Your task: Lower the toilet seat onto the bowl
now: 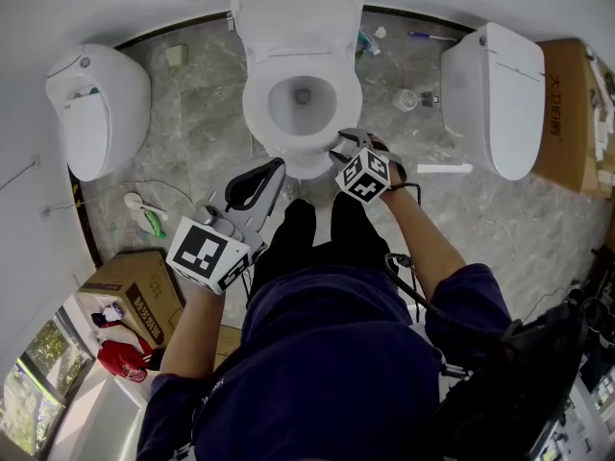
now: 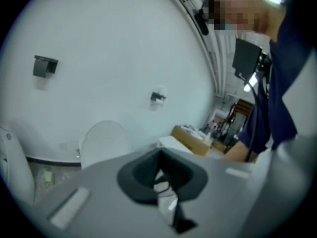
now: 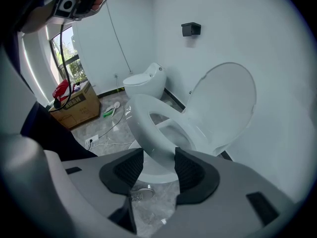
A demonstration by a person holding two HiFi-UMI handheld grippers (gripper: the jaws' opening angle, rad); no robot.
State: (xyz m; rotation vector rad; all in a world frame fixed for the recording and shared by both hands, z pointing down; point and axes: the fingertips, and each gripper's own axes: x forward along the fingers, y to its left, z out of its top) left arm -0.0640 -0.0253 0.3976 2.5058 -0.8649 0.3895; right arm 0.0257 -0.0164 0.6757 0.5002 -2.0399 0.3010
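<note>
The white toilet stands at the top middle of the head view, its lid (image 1: 300, 8) upright against the wall. The seat ring (image 1: 258, 104) is down over the bowl (image 1: 309, 166); whether it rests flat I cannot tell. My right gripper (image 1: 348, 147) points down at the seat's front edge. In the right gripper view the front of the seat ring (image 3: 143, 123) passes between the black pads (image 3: 128, 168) of my right gripper (image 3: 158, 168), which stand wide apart. The lid (image 3: 225, 103) rises behind. My left gripper (image 1: 272, 173) hangs left of the bowl's front, shut and empty (image 2: 159, 170).
Two more white toilets stand on the marble floor, one at the left (image 1: 96, 109) and one at the right (image 1: 495, 99). Cardboard boxes sit at the lower left (image 1: 135, 296) and far right (image 1: 567, 113). Small tools, cables and a white bar (image 1: 444, 169) lie around the bowl.
</note>
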